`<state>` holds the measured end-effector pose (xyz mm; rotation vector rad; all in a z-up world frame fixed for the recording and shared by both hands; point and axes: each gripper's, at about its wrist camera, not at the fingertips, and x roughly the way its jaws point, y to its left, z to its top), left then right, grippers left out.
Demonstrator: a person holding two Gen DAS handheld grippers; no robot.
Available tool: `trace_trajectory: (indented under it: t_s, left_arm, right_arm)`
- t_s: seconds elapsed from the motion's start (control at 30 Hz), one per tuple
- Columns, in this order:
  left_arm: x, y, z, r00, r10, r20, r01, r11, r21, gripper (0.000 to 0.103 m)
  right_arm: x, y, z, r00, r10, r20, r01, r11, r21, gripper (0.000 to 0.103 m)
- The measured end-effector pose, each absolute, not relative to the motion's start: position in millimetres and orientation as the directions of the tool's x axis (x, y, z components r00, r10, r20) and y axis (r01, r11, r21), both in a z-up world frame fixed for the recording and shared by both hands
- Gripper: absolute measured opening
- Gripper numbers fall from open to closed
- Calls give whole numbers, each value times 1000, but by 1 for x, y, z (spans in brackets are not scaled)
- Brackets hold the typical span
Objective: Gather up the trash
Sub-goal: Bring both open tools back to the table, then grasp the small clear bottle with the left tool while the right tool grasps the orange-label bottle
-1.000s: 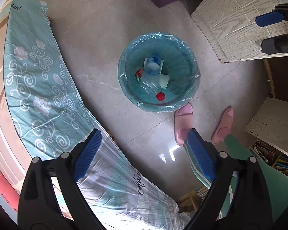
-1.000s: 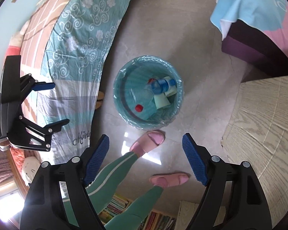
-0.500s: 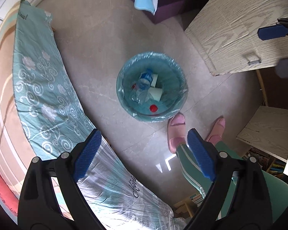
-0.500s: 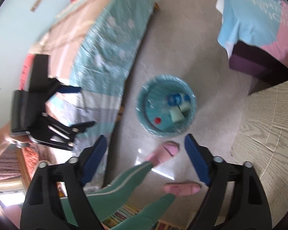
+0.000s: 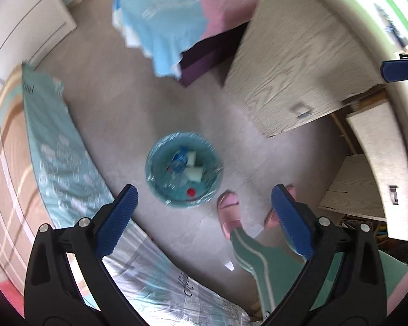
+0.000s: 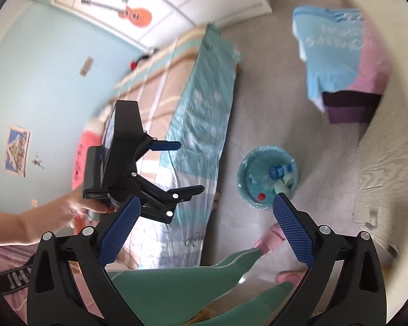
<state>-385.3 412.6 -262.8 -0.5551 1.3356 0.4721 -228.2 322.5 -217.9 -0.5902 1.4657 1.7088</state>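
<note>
1. Trash sits in the lined bin (image 5: pixel 184 173) on the floor: a plastic bottle (image 5: pixel 179 160), paper cups (image 5: pixel 195 172) and a red cap (image 5: pixel 190 191).
2. Your left gripper (image 5: pixel 204 217) is high above the bin, its jaws opening wide with nothing between them.
3. Your right gripper (image 6: pixel 204 221) is empty too, jaws opening.
4. Your pink slippers (image 5: pixel 229 213) stand just beside the bin, between the bed (image 5: pixel 59 163) and the wooden cabinet (image 5: pixel 293 62).

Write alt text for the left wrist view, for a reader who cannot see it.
Looking straight down, the left gripper is empty, its jaws opening, above a lined trash bin on the floor that holds a plastic bottle, paper cups and a red cap. A bed lies left; pink slippers stand beside the bin.
</note>
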Motion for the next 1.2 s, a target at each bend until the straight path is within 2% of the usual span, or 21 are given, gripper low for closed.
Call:
trace_trajectory:
  t_s: [0.1,0.23,0.43,0.67,0.9,1.2]
  left_arm:
    - [-356,400,-237,244,-40,-969,-552,815,-173,96]
    - [-311,378,-207,301,-56,-952,-445,875,-192,96]
    - [-237,334,-167,361,-47,-932,-231,963,-138,96]
    - [-162,284,-139,398,-78,-914,-38,994,-102,96]
    - [-86,217,-115,428,-123,-896,141,988,-68,96]
    - [24,121,-94,488,-114,-865,354,932,77,96]
  right_arm:
    - [-201,295,-183,-550,364,-751,-809,-12,587,97]
    - [-163,257,-150,-490,466,-737,-826,23,563,97]
    - [-99,181,-125,-386,583,-715,-809,158,566,97]
    - [-39,87,-103,-183,625,-759,-805,348,481,97]
    - [8,0,-97,9,591,-807,-772,516,370,97]
    - [66,-102,-86,169,539,-825,-737,625,256,97]
